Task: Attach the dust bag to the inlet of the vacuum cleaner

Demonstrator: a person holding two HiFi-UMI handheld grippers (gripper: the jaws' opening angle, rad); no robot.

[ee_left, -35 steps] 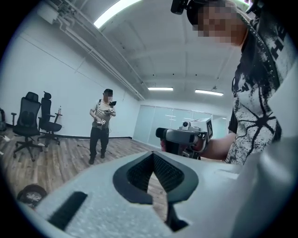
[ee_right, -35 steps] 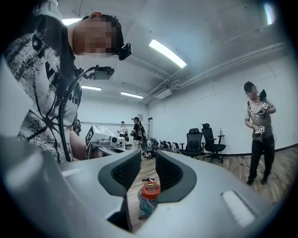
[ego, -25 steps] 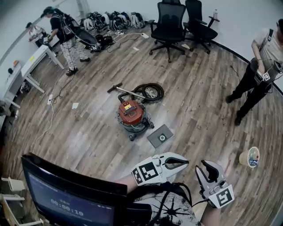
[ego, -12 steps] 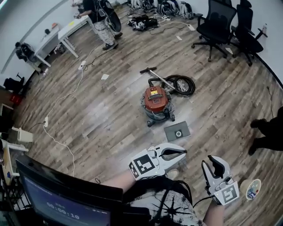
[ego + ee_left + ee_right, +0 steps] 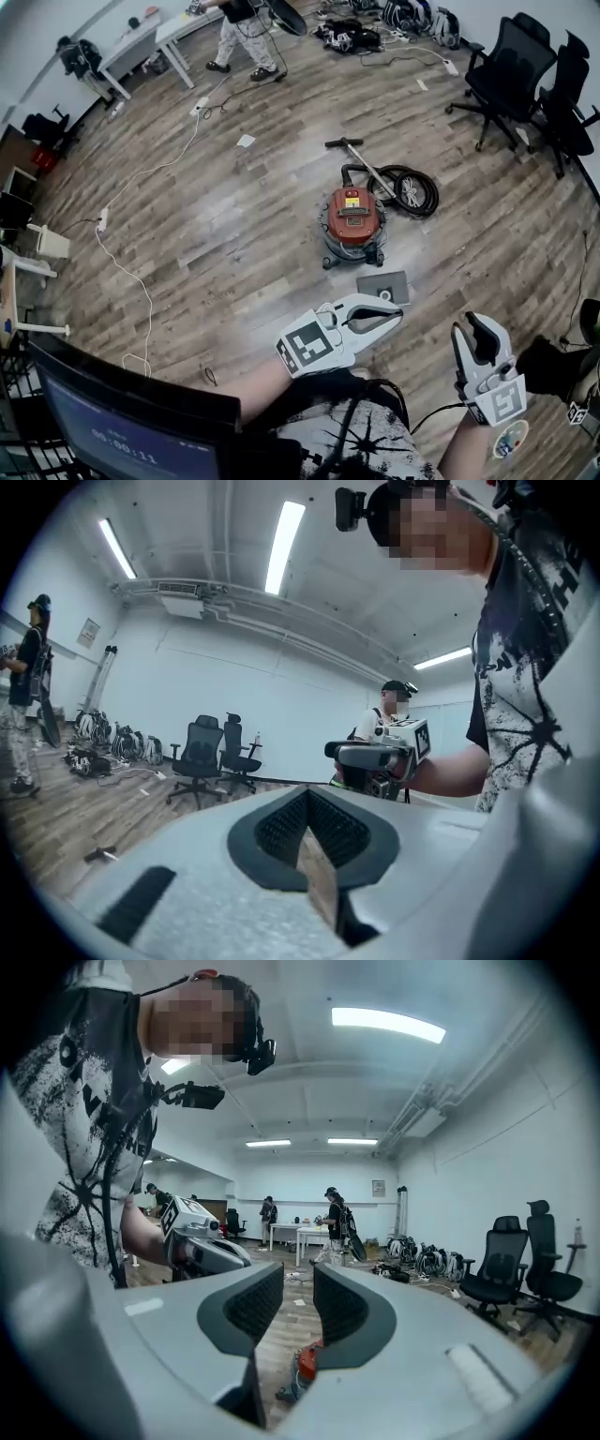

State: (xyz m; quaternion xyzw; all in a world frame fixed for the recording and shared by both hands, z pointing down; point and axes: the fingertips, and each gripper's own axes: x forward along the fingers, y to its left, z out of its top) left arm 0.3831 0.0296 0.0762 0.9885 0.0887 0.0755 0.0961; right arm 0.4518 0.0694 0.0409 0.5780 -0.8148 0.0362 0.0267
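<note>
The red vacuum cleaner stands on the wooden floor ahead, and its black hose lies coiled behind it. The flat grey dust bag, with a round hole in it, lies on the floor just in front of the vacuum. My left gripper is held level above the floor near the bag, shut and empty. My right gripper is to its right, jaws apart with nothing between them. In the right gripper view the vacuum shows low between the jaws. Neither gripper touches the bag or the vacuum.
Black office chairs stand at the back right. A person stands by white desks at the back. A white cable runs across the floor on the left. A monitor fills the bottom left.
The head view has swung, so the vacuum and bag now sit further right and the chairs have shifted right. Both grippers moved across with it; their jaws kept the same.
</note>
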